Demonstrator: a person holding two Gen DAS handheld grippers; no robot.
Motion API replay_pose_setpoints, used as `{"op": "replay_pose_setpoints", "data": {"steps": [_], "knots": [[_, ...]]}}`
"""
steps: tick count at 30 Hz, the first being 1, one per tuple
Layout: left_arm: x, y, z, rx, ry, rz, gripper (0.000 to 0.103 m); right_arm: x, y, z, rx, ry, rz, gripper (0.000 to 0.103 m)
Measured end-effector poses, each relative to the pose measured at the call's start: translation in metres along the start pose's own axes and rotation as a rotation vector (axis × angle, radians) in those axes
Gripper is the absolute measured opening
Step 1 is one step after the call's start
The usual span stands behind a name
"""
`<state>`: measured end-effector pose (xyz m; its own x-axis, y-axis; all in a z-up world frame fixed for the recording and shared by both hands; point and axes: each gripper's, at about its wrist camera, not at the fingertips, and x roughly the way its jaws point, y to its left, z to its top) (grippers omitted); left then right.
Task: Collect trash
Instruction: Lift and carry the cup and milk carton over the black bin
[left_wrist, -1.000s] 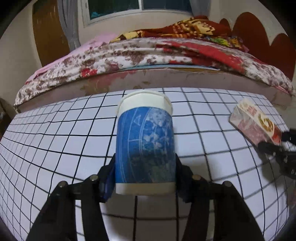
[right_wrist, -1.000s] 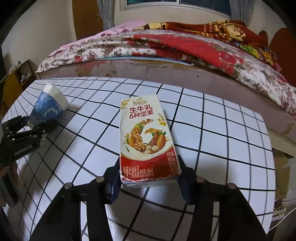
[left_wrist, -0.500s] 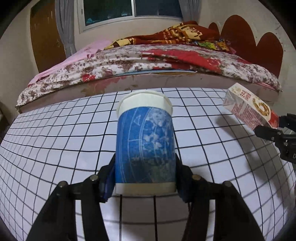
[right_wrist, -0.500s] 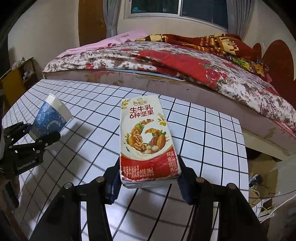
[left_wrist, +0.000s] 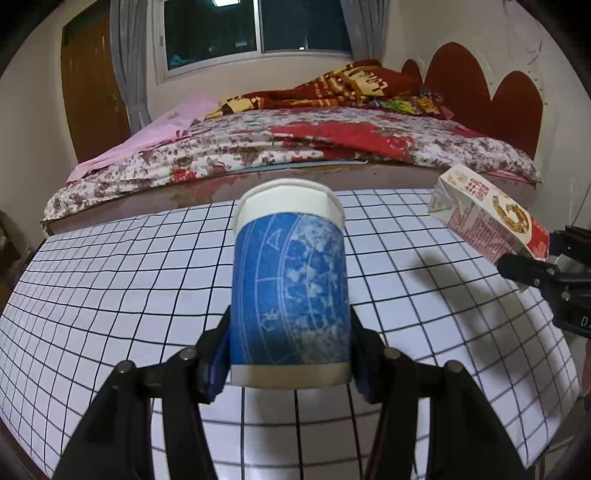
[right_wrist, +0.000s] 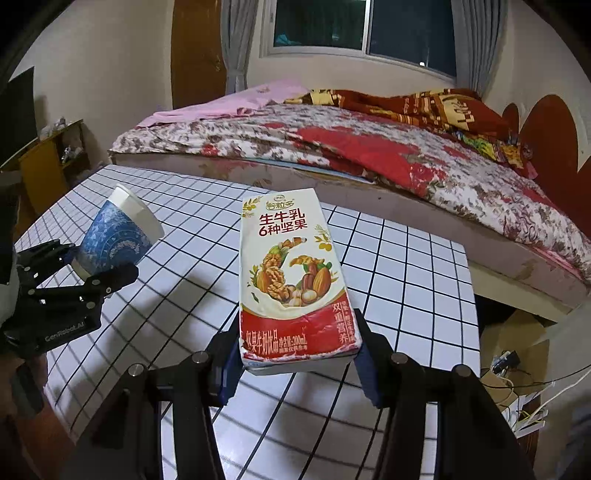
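Two pieces of trash are seen, and both are already picked up and held clear of the grid-patterned tabletop (left_wrist: 110, 295): one blue paper cup (left_wrist: 290, 291) and one nut-milk carton (right_wrist: 291, 280). The cup is pinched near its base between the pads of the left gripper (left_wrist: 290, 354), with its white rim pointing away from the camera; in the right wrist view the same cup is seen tilted above the left part of the table. The carton is clamped by its lower end in the right gripper (right_wrist: 295, 354), its printed face turned up, and it is seen again at the right edge of the left wrist view, raised over the table's far corner. Shadows of both items are cast on the cloth below them, so neither is judged to be resting on the surface. No further litter is visible on the part of the table that is shown. The pick-up stage is therefore judged finished, while disposal is left to do; no bin or bag is seen in either view, so its place cannot be told. One bed (right_wrist: 369, 155) is seen beyond the table.
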<state>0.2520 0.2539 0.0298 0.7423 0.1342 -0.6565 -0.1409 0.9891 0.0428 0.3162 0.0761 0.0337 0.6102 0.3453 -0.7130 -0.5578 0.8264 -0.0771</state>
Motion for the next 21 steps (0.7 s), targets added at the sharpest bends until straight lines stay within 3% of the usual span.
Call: {"op": "replay_pose_setpoints", "data": {"steps": [10, 21], "knots": [[-0.059, -0.020, -0.019, -0.001, -0.075, -0.042, 0.055, -0.076, 0.001, -0.028, 0.027, -0.087, 0.002, 0.054], [-0.109, -0.070, -0.035, 0.078, -0.161, -0.078, 0.055, -0.147, -0.024, -0.071, 0.098, -0.159, -0.027, 0.054]]}}
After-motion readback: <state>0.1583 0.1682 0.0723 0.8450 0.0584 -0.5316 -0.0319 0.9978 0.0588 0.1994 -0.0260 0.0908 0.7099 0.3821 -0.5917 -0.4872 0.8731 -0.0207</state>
